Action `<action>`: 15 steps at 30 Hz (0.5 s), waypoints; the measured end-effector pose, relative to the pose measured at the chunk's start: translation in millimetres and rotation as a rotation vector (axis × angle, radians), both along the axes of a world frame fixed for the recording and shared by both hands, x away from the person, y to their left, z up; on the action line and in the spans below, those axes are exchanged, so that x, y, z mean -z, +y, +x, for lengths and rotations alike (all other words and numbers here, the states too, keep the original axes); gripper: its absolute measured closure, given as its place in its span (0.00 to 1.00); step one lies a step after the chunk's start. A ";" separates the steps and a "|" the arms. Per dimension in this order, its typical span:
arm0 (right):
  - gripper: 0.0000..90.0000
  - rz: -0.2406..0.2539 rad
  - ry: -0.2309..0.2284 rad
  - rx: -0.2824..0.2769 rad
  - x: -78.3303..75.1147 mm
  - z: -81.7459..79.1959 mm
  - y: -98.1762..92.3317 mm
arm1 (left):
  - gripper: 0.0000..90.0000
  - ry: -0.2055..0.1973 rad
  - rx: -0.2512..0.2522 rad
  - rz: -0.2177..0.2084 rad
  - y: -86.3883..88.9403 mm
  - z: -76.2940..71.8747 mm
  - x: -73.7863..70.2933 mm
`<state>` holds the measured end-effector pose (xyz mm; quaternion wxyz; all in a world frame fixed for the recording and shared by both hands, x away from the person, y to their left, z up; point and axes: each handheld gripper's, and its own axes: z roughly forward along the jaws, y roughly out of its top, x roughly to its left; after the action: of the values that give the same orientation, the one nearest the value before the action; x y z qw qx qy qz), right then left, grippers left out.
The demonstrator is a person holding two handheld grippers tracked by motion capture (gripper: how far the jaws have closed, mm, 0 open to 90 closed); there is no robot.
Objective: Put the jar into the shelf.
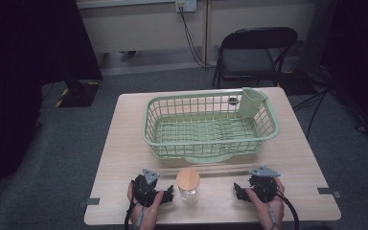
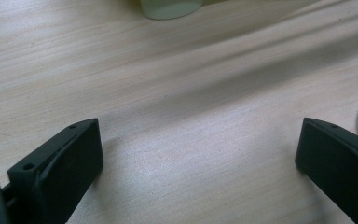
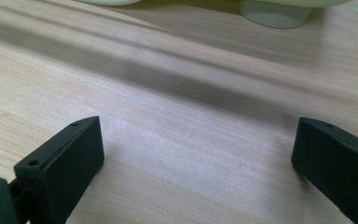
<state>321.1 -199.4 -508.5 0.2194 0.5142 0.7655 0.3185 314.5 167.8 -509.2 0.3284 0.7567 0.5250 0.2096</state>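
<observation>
High view: light wooden table (image 1: 124, 143) carrying a pale green plastic lattice basket (image 1: 210, 125) with a green cup-shaped holder (image 1: 253, 101) clipped at its far right corner. Clear glass jar with round wooden lid (image 1: 188, 184) standing upright near the front edge, between left gripper (image 1: 168, 195) and right gripper (image 1: 238, 190) — just beside the left, farther from the right. Likely rigid, smooth, breakable; probably light if empty, contents hard to make out. Best taken across the glass body below the lid.

Left gripper view: jaws wide apart over bare wood, nothing between; faint curved glass edge cut off at right.

Right gripper view: jaws spread wide, empty; a foot of the basket (image 3: 275, 14) cut off at top — the rest out of frame.
</observation>
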 end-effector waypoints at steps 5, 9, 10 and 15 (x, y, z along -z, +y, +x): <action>0.01 0.000 0.000 0.000 0.0 0.0 0.0 | 0.01 -0.001 0.005 -0.033 3.3 0.3 -0.5; 0.01 0.000 0.000 0.000 0.0 0.0 0.0 | 0.03 -0.007 0.006 -0.046 3.9 0.0 -0.8; 0.01 0.000 0.000 -0.001 0.0 0.0 0.0 | 0.03 -0.009 0.008 -0.047 3.8 0.0 -0.9; 0.01 0.000 0.000 0.000 0.0 0.0 0.0 | 0.03 -0.016 0.006 -0.061 3.8 -0.7 -2.0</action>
<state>321.2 -199.4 -508.5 0.2193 0.5142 0.7655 0.3185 313.8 171.6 -507.2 0.3560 0.7462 0.5265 0.1984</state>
